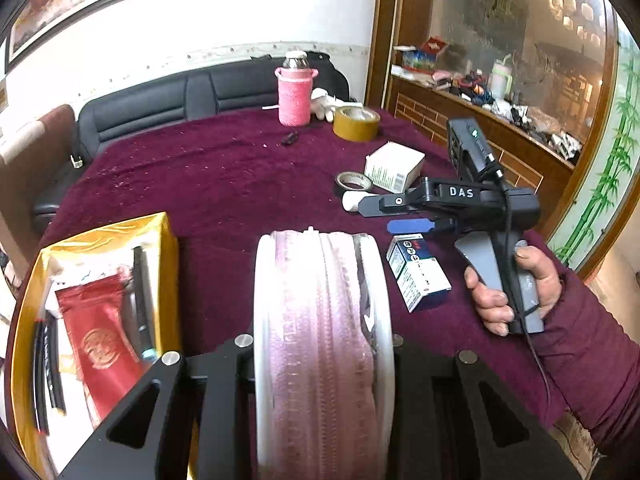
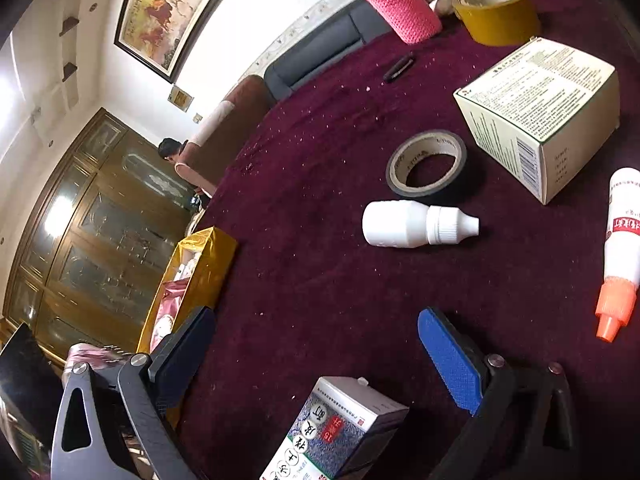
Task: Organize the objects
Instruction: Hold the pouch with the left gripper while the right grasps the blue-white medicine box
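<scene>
Squeezing a round white reel [image 1: 320,352] wound with pink tape, the left gripper [image 1: 320,360] has its two black fingers pressed on the reel's flat sides. The reel stands on its edge in the grip, above the dark red table cloth [image 1: 200,168]. Just to its left, at the near left edge of the table, sits an open gold box [image 1: 166,240] with a red packet [image 1: 100,344] and black things inside.

The right gripper [image 2: 320,360] has its fingers wide apart with nothing between the blue pads [image 2: 452,360]. A hand [image 1: 512,292] in a dark red sleeve holds its grip. A small blue and white box [image 2: 336,428] lies on the cloth just below the open fingers.

Farther out lie a white dropper bottle [image 2: 416,224], a black tape roll [image 2: 426,164] and a bigger white box [image 2: 540,116], all close together. A tube with an orange cap [image 2: 618,252] lies near the right edge. At the far edge stand a yellow tape roll [image 2: 496,12] and a bottle in a pink knitted sleeve [image 2: 400,4]
</scene>
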Action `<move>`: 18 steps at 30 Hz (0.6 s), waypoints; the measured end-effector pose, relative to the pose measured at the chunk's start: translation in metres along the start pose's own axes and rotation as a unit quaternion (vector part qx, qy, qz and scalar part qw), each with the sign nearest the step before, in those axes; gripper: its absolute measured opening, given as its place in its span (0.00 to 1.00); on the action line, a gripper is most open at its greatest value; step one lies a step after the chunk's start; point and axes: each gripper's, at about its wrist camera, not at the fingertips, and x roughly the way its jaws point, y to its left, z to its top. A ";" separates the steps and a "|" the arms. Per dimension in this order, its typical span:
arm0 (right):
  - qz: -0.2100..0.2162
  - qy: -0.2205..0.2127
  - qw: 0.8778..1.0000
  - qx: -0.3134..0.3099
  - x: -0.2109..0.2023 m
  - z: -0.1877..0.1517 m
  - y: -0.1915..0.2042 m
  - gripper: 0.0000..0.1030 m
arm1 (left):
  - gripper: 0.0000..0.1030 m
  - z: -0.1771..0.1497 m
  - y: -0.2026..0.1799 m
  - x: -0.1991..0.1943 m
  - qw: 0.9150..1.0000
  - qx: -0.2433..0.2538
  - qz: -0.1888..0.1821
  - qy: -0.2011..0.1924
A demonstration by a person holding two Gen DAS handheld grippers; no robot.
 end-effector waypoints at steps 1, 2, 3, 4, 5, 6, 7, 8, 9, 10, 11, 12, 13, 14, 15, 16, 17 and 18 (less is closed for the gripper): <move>0.000 -0.002 1.000 -0.001 -0.001 0.000 0.000 1.00 | 0.25 -0.003 0.003 -0.004 1.000 -0.001 0.004 -0.006; 0.001 -0.003 1.000 -0.003 -0.001 -0.001 0.000 1.00 | 0.26 -0.005 0.004 -0.008 1.000 -0.001 0.009 -0.010; -0.001 -0.009 1.000 -0.006 -0.002 -0.002 -0.001 1.00 | 0.26 -0.007 0.006 -0.011 1.000 0.000 0.018 -0.014; -0.007 -0.015 1.000 -0.012 -0.002 -0.005 0.001 1.00 | 0.26 -0.009 0.006 -0.013 1.000 0.000 0.025 -0.017; -0.014 -0.012 1.000 -0.018 0.000 -0.005 0.004 1.00 | 0.26 -0.011 0.007 -0.016 0.999 -0.001 0.027 -0.020; -0.024 -0.005 0.999 -0.024 0.001 -0.005 0.007 1.00 | 0.26 -0.013 0.008 -0.018 0.999 -0.001 0.026 -0.023; -0.035 0.002 0.999 -0.027 0.003 -0.003 0.010 1.00 | 0.26 -0.014 0.007 -0.019 0.999 -0.001 0.026 -0.025; -0.049 0.011 0.998 -0.021 0.004 -0.002 0.013 1.00 | 0.26 -0.015 0.007 -0.022 0.999 -0.001 0.026 -0.027; -0.071 0.020 0.997 -0.006 0.004 -0.001 0.017 1.00 | 0.26 -0.017 0.007 -0.025 0.999 -0.004 0.020 -0.031; -0.095 0.024 0.995 0.008 0.002 0.000 0.022 1.00 | 0.26 -0.019 0.009 -0.028 0.999 -0.009 0.011 -0.035; -0.107 0.020 0.994 0.009 -0.001 -0.001 0.027 1.00 | 0.26 -0.020 0.010 -0.030 0.999 -0.017 0.001 -0.037; -0.118 0.007 0.993 0.000 -0.008 -0.004 0.037 1.00 | 0.26 -0.021 0.013 -0.032 0.999 -0.026 -0.011 -0.039; -0.133 -0.008 0.991 -0.013 -0.016 -0.008 0.047 1.00 | 0.26 -0.022 0.014 -0.033 0.998 -0.033 -0.020 -0.040; -0.141 -0.019 0.990 -0.021 -0.021 -0.012 0.054 1.00 | 0.26 -0.023 0.015 -0.034 0.998 -0.038 -0.027 -0.041; -0.150 -0.032 0.988 -0.027 -0.029 -0.018 0.061 1.00 | 0.26 -0.024 0.016 -0.036 0.998 -0.040 -0.031 -0.043; -0.157 -0.044 0.986 -0.027 -0.036 -0.024 0.066 1.00 | 0.26 -0.024 0.017 -0.038 0.997 -0.042 -0.036 -0.046; -0.163 -0.054 0.985 -0.026 -0.041 -0.031 0.070 1.00 | 0.26 -0.026 0.017 -0.040 0.997 -0.043 -0.041 -0.047; -0.169 -0.063 0.983 -0.023 -0.046 -0.039 0.072 1.00 | 0.26 -0.026 0.017 -0.041 0.997 -0.044 -0.045 -0.049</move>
